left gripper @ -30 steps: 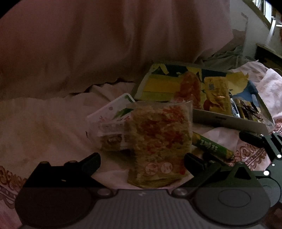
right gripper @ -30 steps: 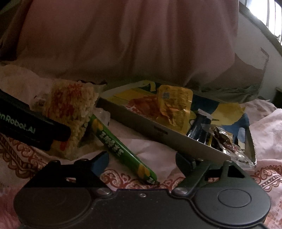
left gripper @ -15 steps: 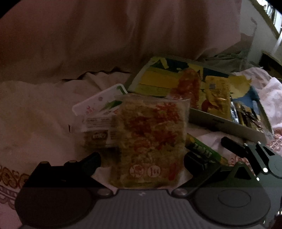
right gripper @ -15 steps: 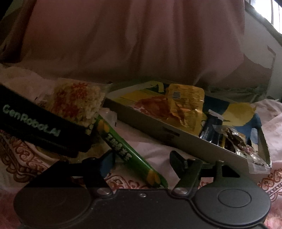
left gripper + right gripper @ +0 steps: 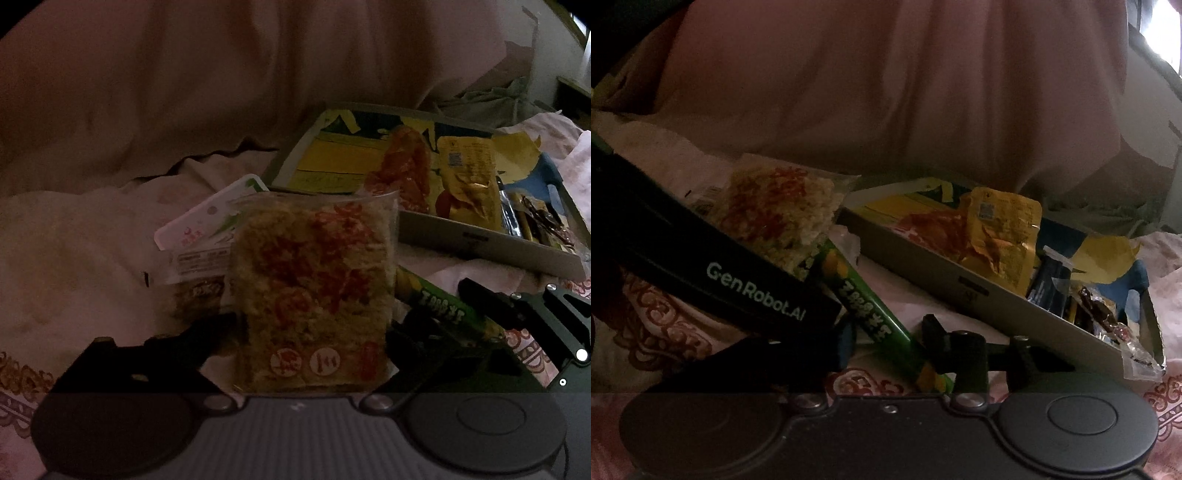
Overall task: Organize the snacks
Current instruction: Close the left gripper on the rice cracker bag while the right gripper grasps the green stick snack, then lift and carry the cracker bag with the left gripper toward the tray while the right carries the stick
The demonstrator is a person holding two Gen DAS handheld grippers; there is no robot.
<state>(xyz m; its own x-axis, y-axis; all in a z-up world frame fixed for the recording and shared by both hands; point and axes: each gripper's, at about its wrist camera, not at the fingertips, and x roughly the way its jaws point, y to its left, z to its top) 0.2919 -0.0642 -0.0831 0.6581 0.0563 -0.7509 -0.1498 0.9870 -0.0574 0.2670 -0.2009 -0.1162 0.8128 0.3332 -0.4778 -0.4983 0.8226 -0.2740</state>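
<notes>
1. My left claw (image 5: 312, 332): fingers on either side of a clear packet of crispy rice snack (image 5: 314, 291), pinching it upright above the patterned bedsheet (image 5: 66, 258).
2. My right claw (image 5: 886, 332): fingers narrowed around a green stick snack (image 5: 870, 306); whether they actually press it, I cannot tell. The stick lies slantwise on the sheet, just right of the rice packet.
3. White-and-green wrapper (image 5: 210, 218): behind and left of the rice packet, touching it.
4. Shallow grey tray (image 5: 997, 306): beyond the stick, on the sheet. Holds a red packet (image 5: 934, 230), a yellow pouch (image 5: 1004, 229) leaning over it, and dark wrapped pieces (image 5: 1097, 310) at the right end.
5. Pink curtain (image 5: 221, 74): backdrop.
</notes>
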